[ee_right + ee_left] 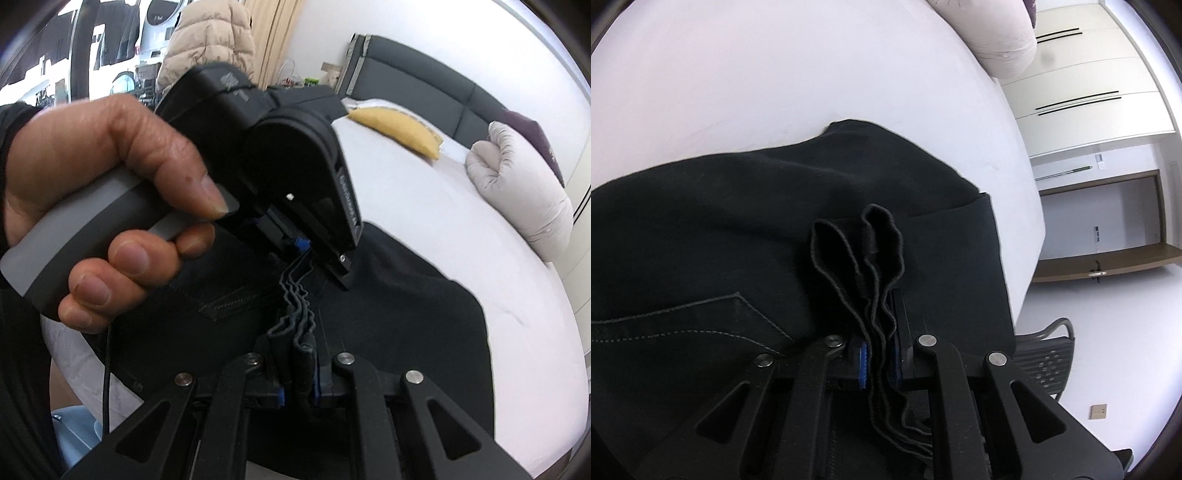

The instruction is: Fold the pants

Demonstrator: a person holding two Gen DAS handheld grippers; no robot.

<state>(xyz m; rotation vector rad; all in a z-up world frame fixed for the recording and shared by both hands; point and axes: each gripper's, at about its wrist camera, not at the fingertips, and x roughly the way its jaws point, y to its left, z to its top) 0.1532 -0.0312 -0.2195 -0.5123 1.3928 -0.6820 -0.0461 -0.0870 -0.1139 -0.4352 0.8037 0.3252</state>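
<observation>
Black pants (746, 229) lie spread on a white bed (775, 81), filling the left and centre of the left wrist view, with a stitched pocket seam (701, 314) at lower left. The left gripper (881, 363), at lower centre of that view, is clamped together on a bunched, wavy band of the pants' edge (871, 258), which stands up in folded loops between the blue pads (862, 363). In the right wrist view the right gripper (297, 393), at lower centre, is likewise pinched tight on a gathered stack of the same black fabric edge (295, 314), the layers rising in ripples between its jaws. Just beyond it, at centre frame, the left gripper (314, 258) appears from outside, gripped by a hand (92, 184) around a grey handle (92, 236) at left; its fingertips meet the same rippled edge, so both grippers hold the band close together. The pants (388, 314) extend toward the right of this view across the bed (406, 206). A yellow pillow (399, 131) and a pale rolled duvet (524, 199) lie at the upper right, against a dark headboard (424, 96). In the left wrist view, cream cabinet doors (1089, 81) occupy the upper right and a mesh chair (1045, 362) the lower right.
</observation>
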